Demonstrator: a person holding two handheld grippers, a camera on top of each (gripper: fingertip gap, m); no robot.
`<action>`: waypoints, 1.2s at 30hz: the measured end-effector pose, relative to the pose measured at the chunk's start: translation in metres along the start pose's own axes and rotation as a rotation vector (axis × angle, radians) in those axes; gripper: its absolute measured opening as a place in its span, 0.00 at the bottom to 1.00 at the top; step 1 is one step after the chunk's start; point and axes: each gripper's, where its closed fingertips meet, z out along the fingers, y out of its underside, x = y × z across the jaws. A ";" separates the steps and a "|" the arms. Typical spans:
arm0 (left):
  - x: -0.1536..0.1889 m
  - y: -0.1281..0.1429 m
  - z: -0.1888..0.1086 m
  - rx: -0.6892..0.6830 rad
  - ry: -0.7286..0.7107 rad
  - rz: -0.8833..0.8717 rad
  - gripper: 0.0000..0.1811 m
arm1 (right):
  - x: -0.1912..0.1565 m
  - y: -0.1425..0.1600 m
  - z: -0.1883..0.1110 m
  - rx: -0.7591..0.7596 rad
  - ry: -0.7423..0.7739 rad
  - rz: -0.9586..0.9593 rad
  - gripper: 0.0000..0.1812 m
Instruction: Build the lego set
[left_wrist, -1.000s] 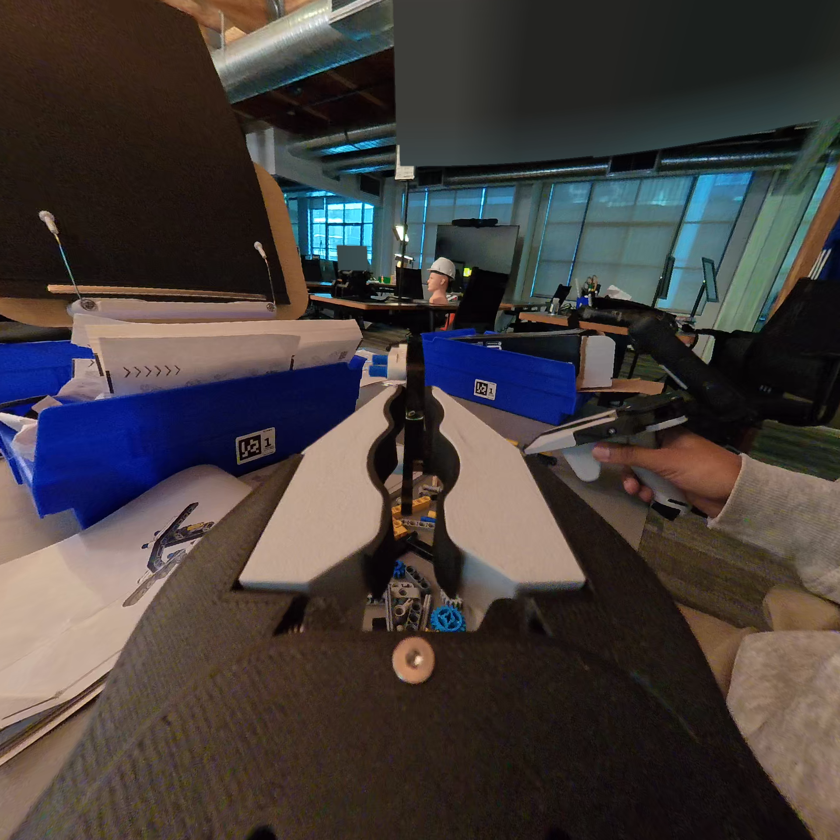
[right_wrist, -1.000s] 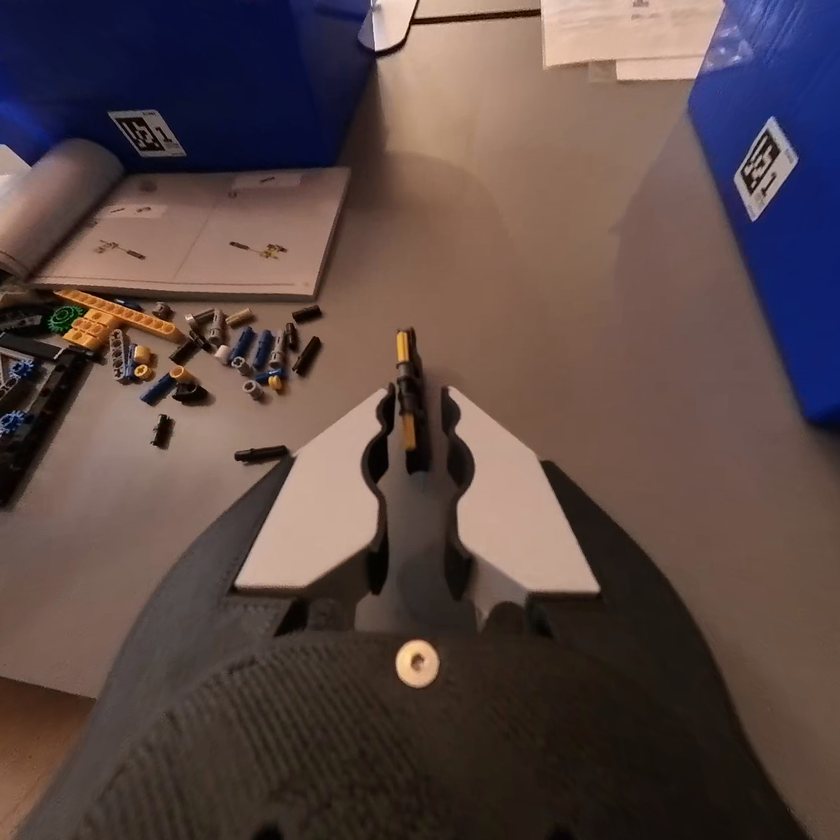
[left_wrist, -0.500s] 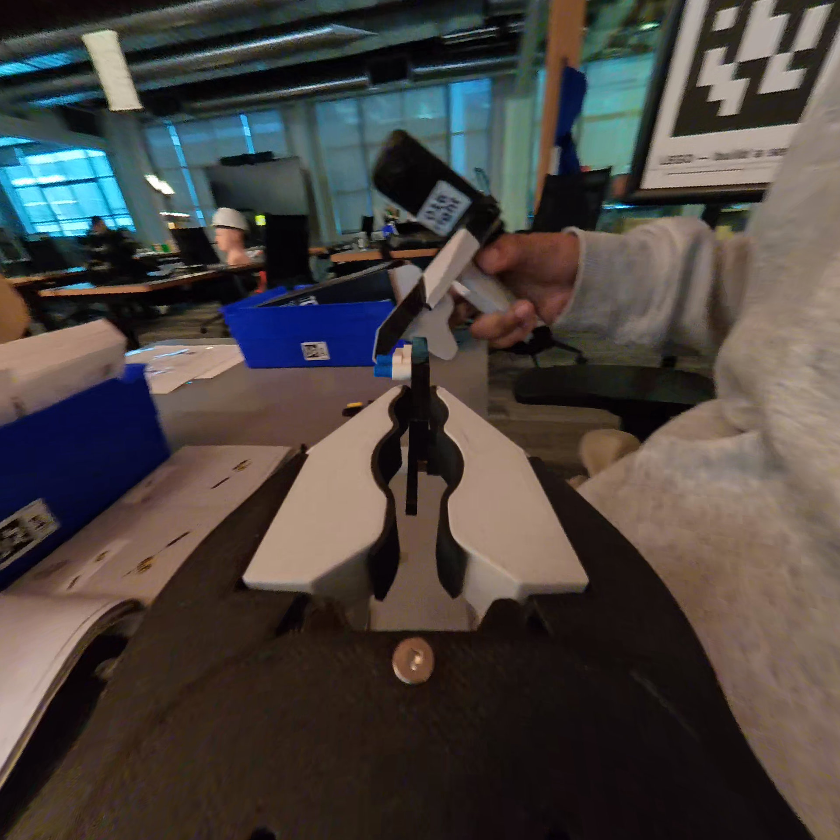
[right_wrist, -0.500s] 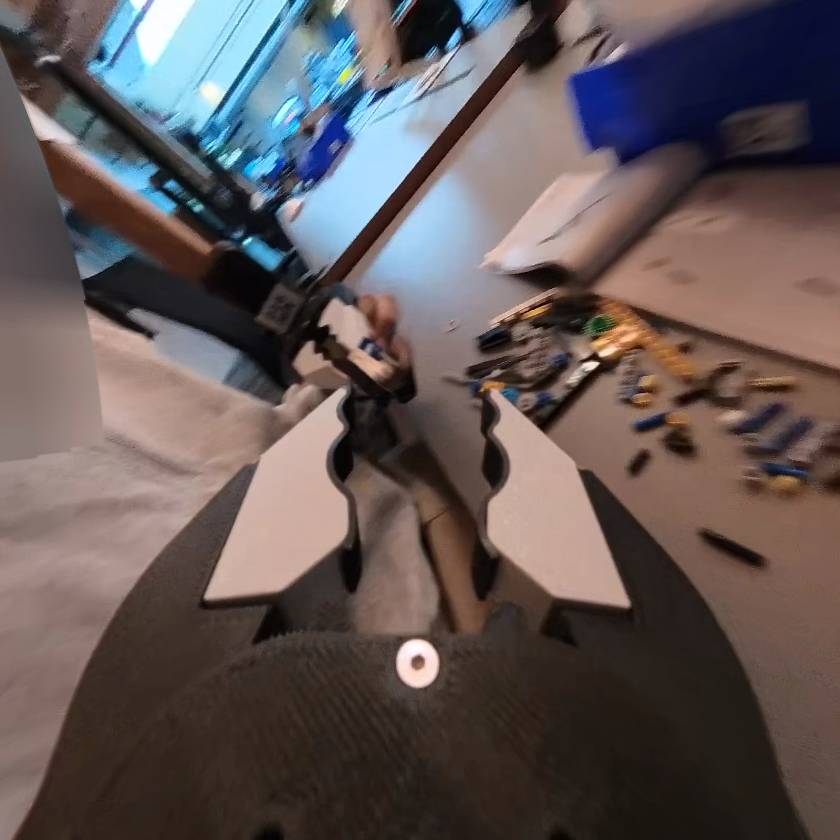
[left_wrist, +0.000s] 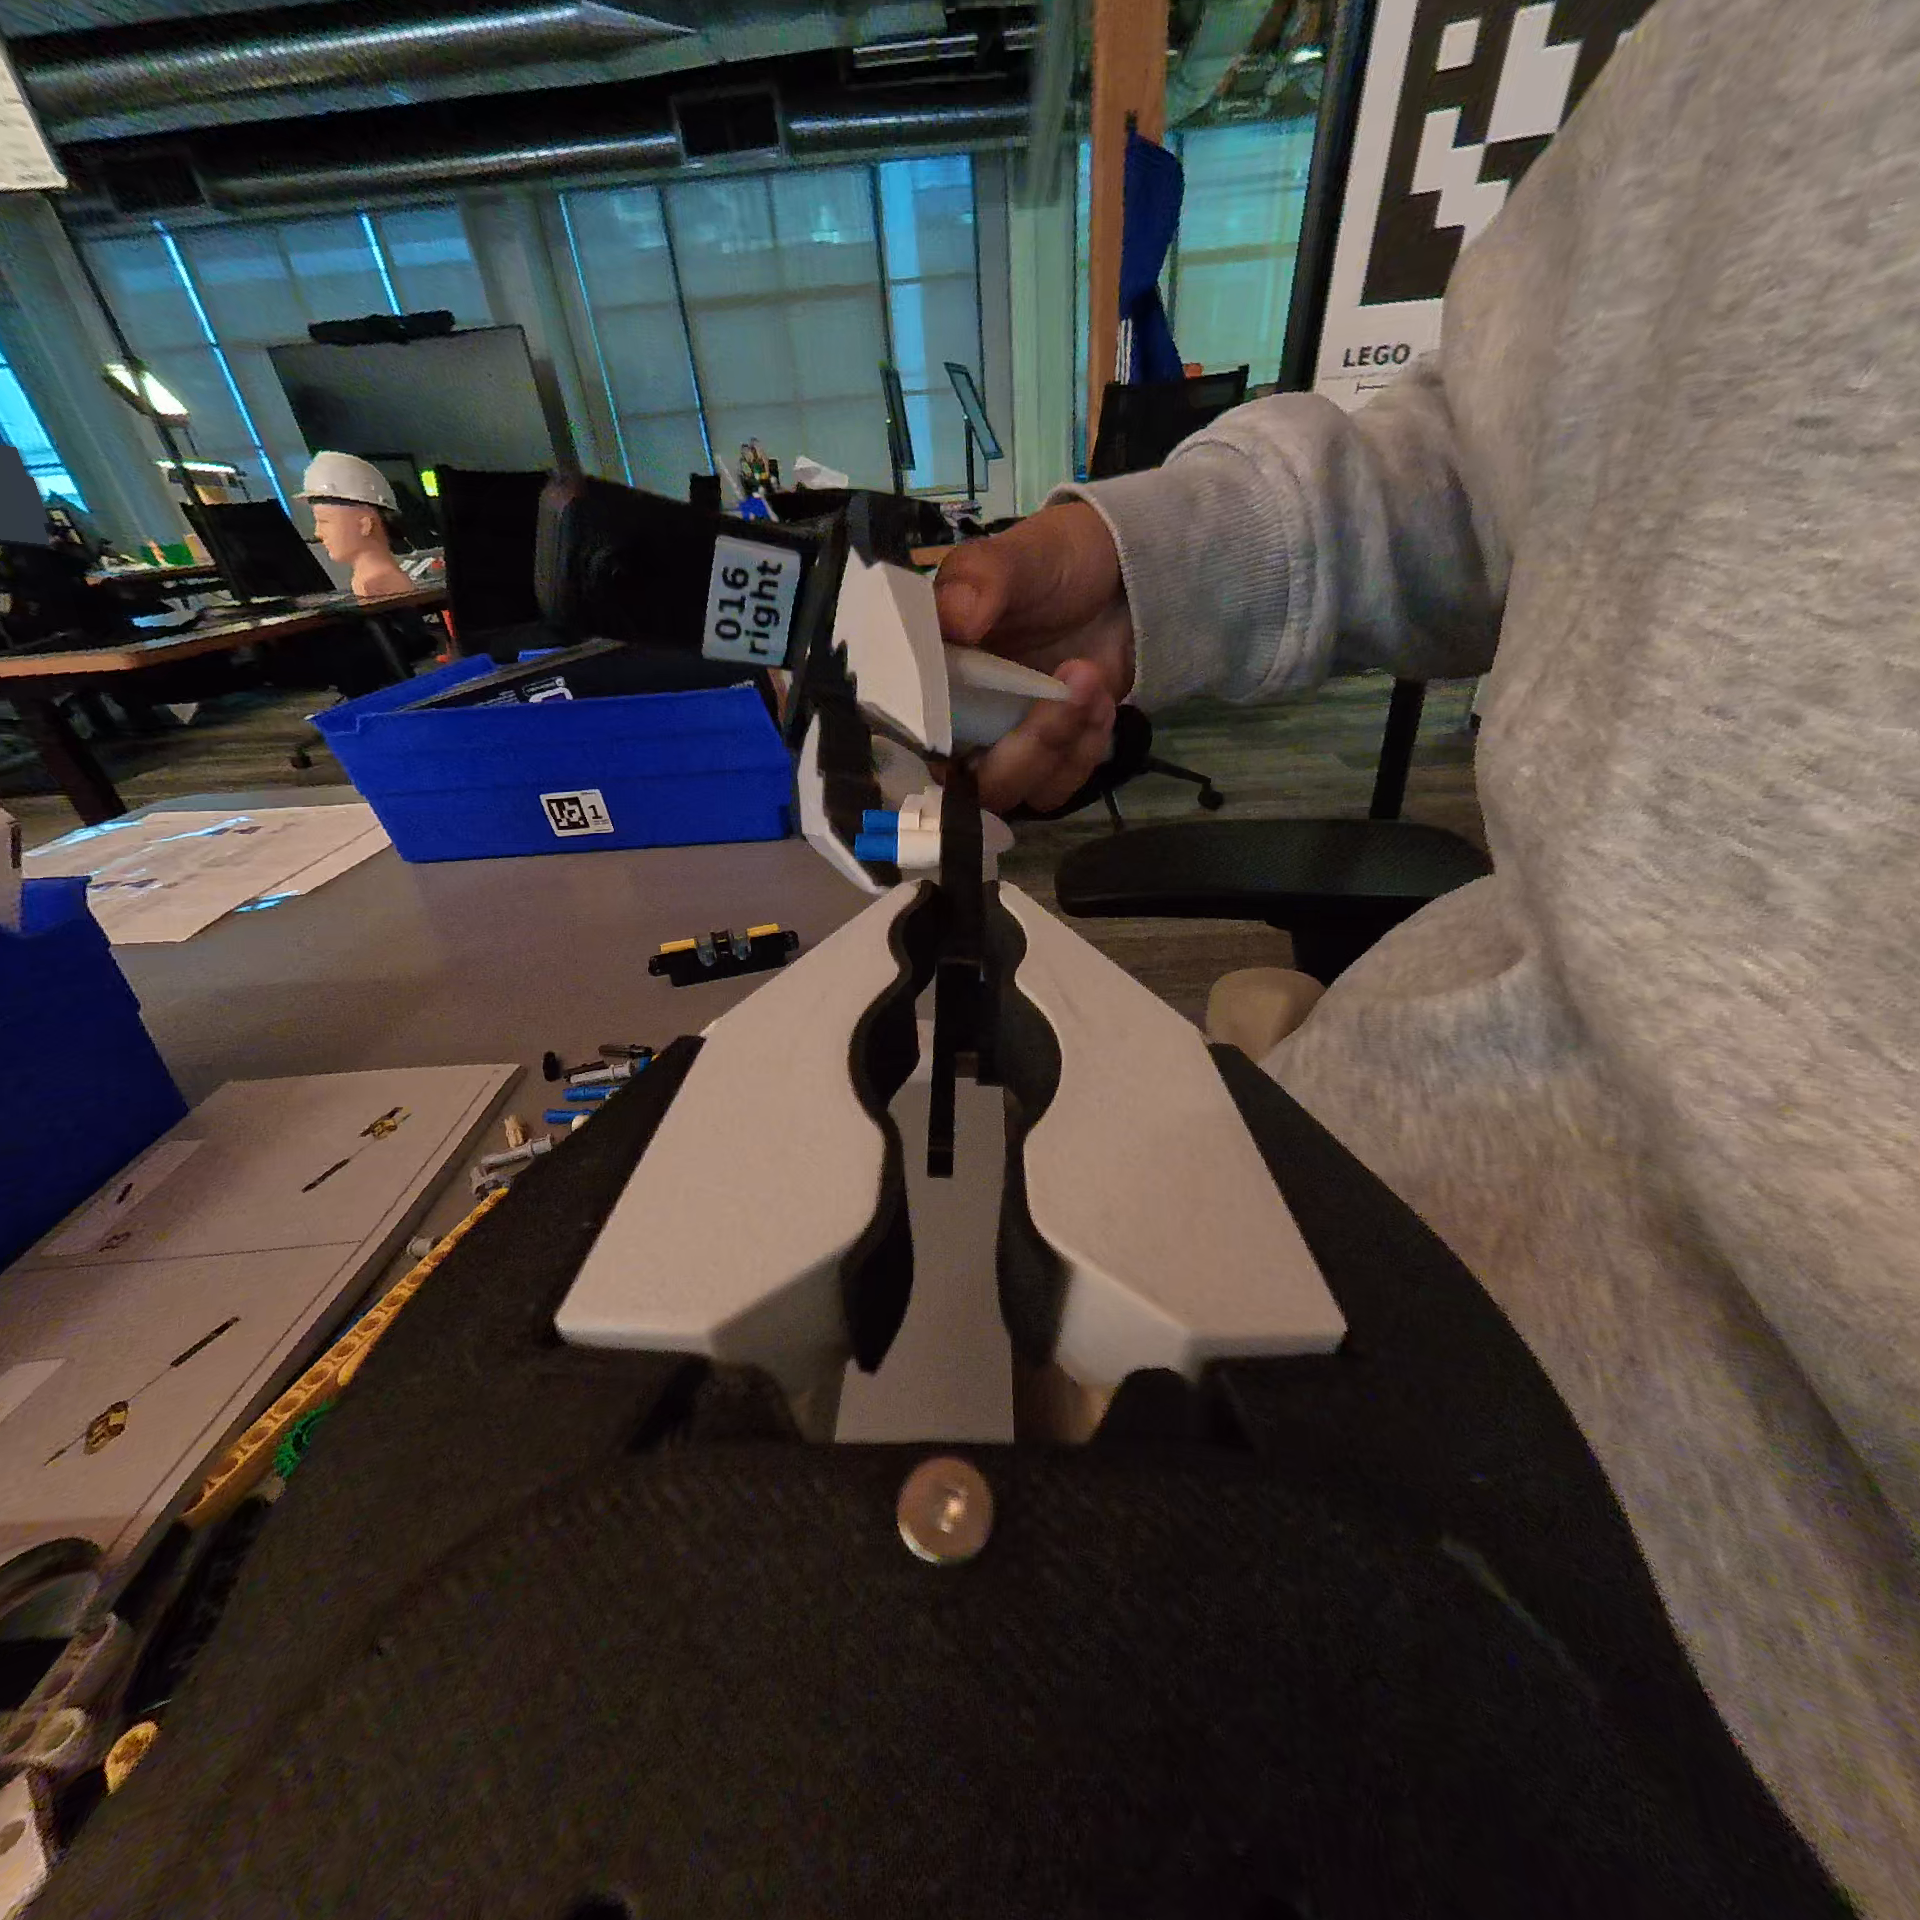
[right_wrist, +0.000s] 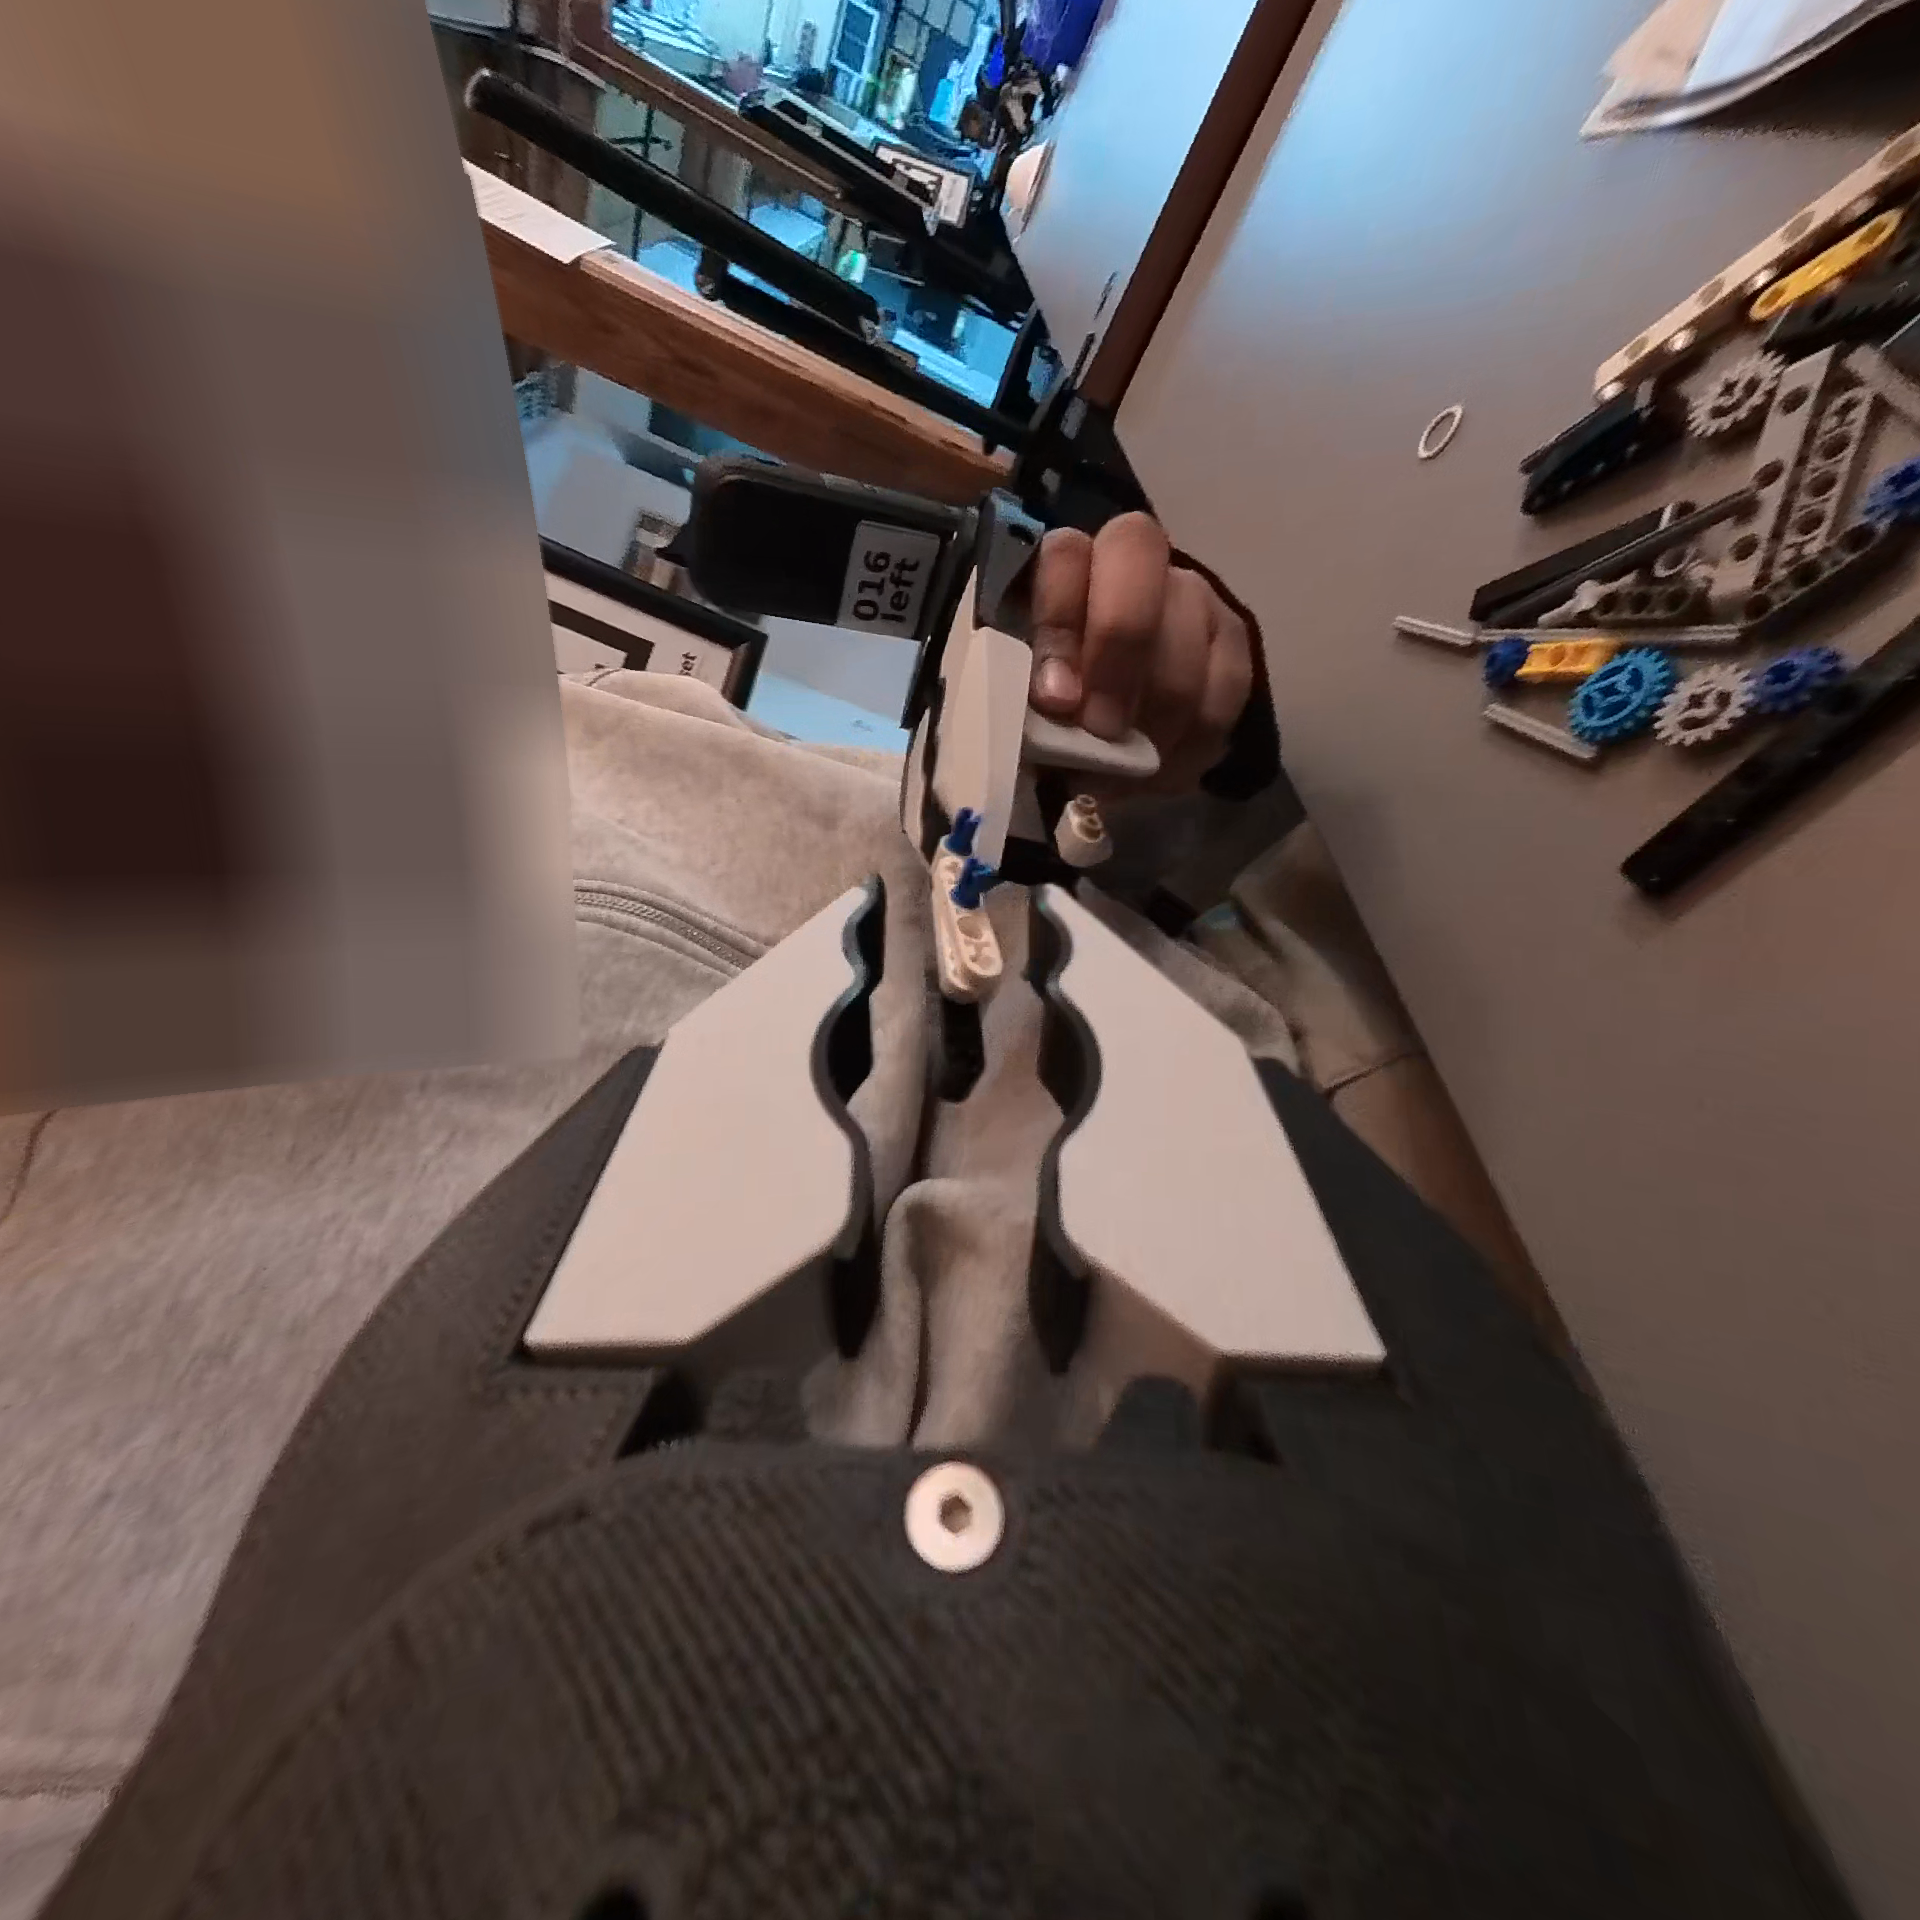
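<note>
- My left gripper (left_wrist: 951, 914) pinches a black beam (left_wrist: 956, 997), upright, so its white connector (right_wrist: 966, 930) with blue pins faces across.
- My right gripper (right_wrist: 956, 914) hangs jaws apart, empty, straddling that connector, apparently to grip it.
- Spare parts (right_wrist: 1704, 582) wait on the tabletop (right_wrist: 1351, 312).

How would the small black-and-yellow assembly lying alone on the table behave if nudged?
The assembly looks short, blocky and lying flat on the table, so it would probably slide, not roll. It seems light. Its pressed-together parts look rigid but might separate under a hard push.
</note>
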 end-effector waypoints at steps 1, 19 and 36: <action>0.000 0.000 0.000 -0.001 0.002 -0.002 0.03 | 0.000 0.000 0.001 -0.002 -0.018 0.016 0.12; 0.003 0.012 0.005 -0.064 0.003 0.025 0.02 | 0.011 0.008 -0.002 -0.064 0.065 0.090 0.03; 0.006 -0.002 0.001 0.020 0.045 -0.055 0.03 | -0.004 0.005 0.000 -0.041 -0.061 0.080 0.03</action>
